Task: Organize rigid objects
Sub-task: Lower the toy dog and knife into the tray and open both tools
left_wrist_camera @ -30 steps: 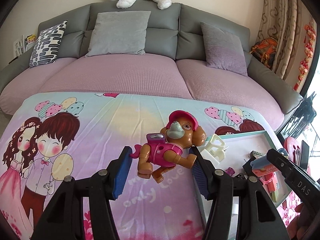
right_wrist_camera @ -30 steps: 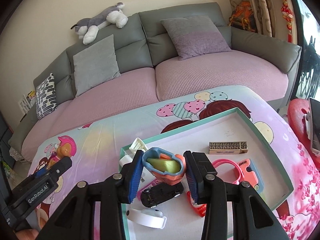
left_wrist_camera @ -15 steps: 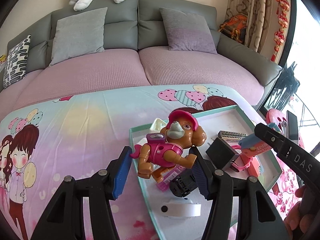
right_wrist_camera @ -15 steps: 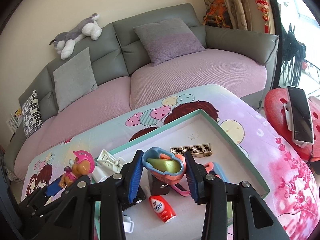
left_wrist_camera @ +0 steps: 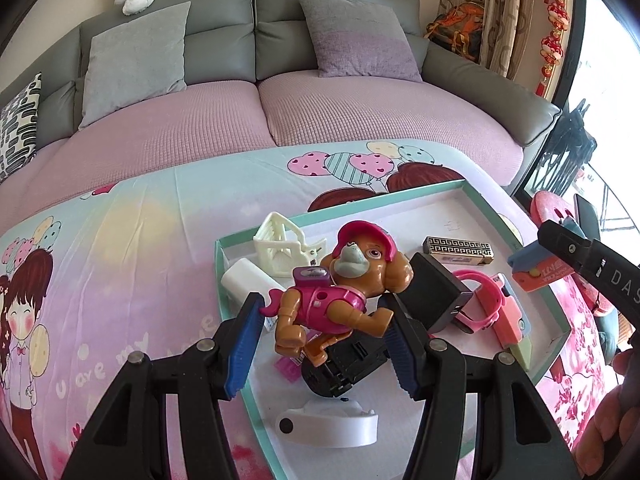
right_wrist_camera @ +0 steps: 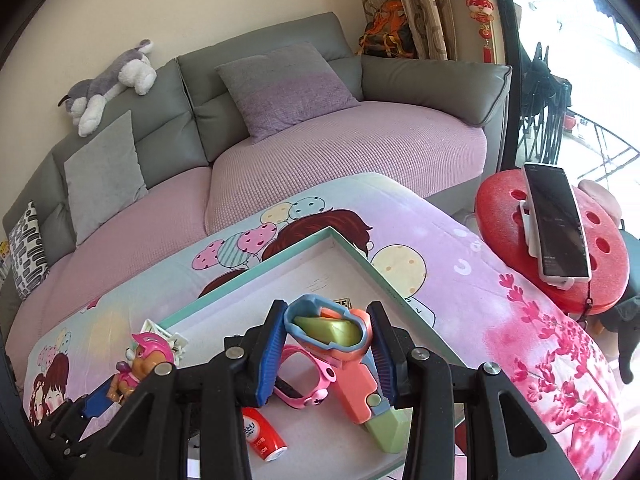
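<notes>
1. One toy dog (left_wrist_camera: 340, 300) is clamped between the left gripper's (left_wrist_camera: 320, 336) pads, above the tray (left_wrist_camera: 460, 190).
2. One blue-and-orange toy (right_wrist_camera: 328, 328) is gripped by the right gripper (right_wrist_camera: 326, 354), over the same tray.
3. One pink watch (left_wrist_camera: 480, 300), one black block (left_wrist_camera: 434, 296) and one patterned bar (left_wrist_camera: 458, 250) are seen lying inside.

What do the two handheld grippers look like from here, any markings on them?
Both are black plastic. The left gripper and right gripper each have two angular fingers with round silver screws and ribbed blue pads. In the left wrist view, the right gripper's side bears white letters "DAS". No cables or sleeves show.
</notes>
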A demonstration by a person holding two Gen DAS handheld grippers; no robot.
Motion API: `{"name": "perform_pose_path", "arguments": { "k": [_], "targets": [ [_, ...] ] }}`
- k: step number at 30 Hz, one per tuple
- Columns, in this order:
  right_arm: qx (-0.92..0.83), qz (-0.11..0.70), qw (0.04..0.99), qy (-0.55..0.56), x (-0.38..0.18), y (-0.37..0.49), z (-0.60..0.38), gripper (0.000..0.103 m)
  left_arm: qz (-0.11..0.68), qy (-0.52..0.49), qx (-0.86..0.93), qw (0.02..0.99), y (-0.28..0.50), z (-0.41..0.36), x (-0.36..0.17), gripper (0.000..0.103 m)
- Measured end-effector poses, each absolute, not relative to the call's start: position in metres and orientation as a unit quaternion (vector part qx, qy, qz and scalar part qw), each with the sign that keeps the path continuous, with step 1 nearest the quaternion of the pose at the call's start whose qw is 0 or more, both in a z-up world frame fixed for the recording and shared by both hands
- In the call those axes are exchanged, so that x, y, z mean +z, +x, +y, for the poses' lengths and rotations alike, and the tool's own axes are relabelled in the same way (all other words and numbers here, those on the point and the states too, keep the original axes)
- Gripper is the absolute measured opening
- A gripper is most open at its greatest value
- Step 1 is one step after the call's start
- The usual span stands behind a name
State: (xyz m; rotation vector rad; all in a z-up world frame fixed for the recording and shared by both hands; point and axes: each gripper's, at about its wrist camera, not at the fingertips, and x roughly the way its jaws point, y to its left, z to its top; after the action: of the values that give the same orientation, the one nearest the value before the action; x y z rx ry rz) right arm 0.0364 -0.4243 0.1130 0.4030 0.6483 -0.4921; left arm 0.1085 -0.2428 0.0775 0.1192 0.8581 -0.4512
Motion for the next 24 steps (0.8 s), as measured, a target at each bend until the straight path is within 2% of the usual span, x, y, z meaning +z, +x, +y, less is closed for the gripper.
{"name": "perform_pose_path", "arguments": {
  "k": [24],
  "targets": [
    [-0.226,0.332,0.899,0.177,0.099,0.051,-0.421,0.043,0.445,0.071,-0.216,0.866,0.118,-0.266,0.052,0.060]
  ]
}}
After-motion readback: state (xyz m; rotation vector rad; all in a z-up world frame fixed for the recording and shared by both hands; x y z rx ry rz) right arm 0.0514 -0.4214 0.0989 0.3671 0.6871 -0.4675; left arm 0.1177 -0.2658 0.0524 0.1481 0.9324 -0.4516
